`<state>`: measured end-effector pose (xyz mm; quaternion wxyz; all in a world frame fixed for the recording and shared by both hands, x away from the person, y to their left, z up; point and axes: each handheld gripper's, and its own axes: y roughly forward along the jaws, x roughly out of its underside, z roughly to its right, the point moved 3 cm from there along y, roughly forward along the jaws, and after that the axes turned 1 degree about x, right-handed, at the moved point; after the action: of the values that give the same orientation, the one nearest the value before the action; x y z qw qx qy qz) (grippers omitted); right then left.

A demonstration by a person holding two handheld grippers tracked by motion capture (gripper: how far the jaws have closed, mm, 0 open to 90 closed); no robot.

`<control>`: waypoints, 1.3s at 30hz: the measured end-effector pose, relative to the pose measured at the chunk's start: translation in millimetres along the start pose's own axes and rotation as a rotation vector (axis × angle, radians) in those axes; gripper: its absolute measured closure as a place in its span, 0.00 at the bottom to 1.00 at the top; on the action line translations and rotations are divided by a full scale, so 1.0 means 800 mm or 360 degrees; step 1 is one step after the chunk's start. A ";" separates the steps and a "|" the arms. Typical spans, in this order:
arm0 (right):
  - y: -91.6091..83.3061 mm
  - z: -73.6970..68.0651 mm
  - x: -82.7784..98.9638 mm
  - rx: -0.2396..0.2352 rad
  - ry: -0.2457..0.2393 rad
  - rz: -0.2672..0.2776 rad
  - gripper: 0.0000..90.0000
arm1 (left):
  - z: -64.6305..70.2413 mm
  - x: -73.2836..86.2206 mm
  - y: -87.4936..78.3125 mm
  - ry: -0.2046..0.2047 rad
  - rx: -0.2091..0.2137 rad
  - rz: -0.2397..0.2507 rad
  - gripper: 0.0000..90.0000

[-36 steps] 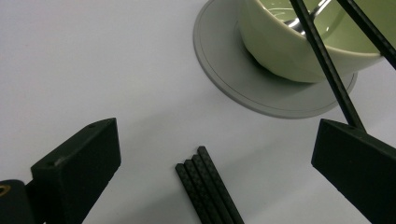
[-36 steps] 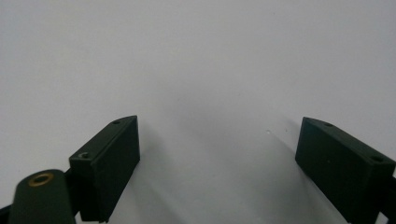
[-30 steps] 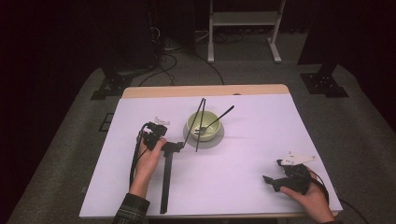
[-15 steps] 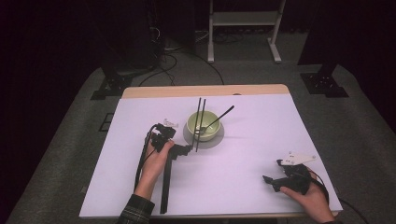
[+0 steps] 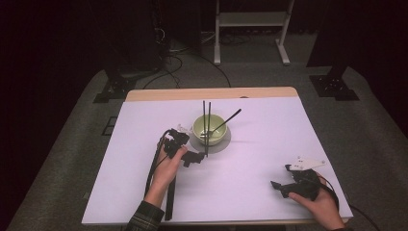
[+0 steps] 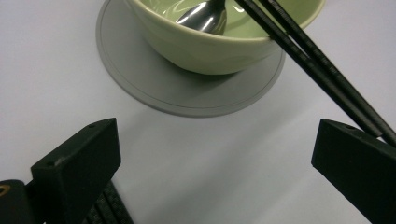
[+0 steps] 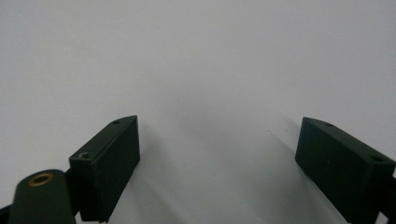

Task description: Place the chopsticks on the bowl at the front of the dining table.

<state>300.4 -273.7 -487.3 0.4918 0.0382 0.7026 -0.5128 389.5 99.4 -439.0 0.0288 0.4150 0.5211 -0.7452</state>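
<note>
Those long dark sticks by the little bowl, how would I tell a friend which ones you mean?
Find the pale green bowl on its grey round mat, mid-table. The chopsticks are the two straight black sticks laid side by side across the bowl's rim, near ends by the left gripper. Unlike the single slanted spoon, they form a matching pair.

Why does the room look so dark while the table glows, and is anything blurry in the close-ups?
High view: light falls on the white table; the surroundings go dark. Left gripper view: the bowl shows glare inside and shades the grey mat; the chopsticks look sharp. Right gripper view: the near jaws look soft, with faint shadows on the table.
</note>
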 end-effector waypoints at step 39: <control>0.000 0.000 0.000 -0.0003 0.0003 0.0001 0.14 | -0.033 -0.130 0.052 -0.0002 -0.0165 0.0028 0.00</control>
<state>300.5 -273.7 -487.4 0.4912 0.0385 0.7037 -0.5119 492.3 61.2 -405.8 0.0571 0.4171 0.5554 -0.7171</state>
